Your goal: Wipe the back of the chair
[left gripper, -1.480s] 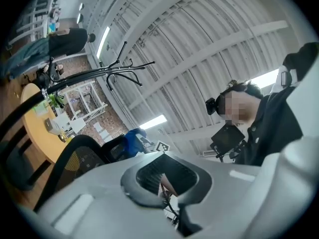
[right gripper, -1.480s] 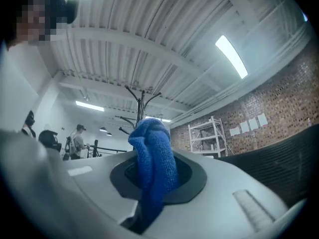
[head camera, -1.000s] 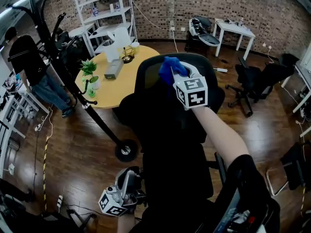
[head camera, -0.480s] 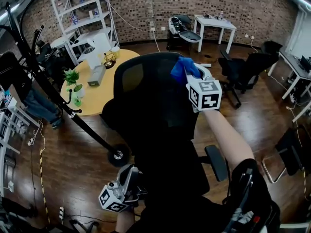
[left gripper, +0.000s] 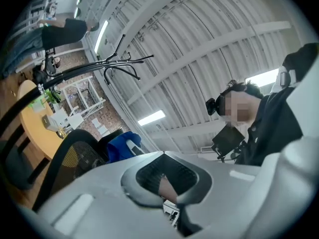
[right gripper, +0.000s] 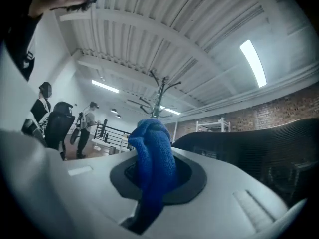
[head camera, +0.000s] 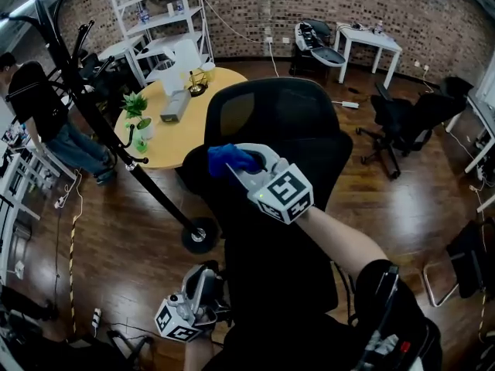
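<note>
The right gripper (head camera: 234, 163) is clamped on a blue cloth (head camera: 226, 158), which sits at the left edge of the chair back (head camera: 302, 122), around its 8 o'clock. The back's top rim at 12 and its right edge are uncovered. The left gripper (head camera: 203, 288) hangs low at 7 o'clock, its jaws together with nothing between them. A coat stand (head camera: 116, 141) slants close at 9 o'clock, and a round table (head camera: 189, 134) sits at 11. Bare floor (head camera: 394, 207) opens at 3 o'clock.
</note>
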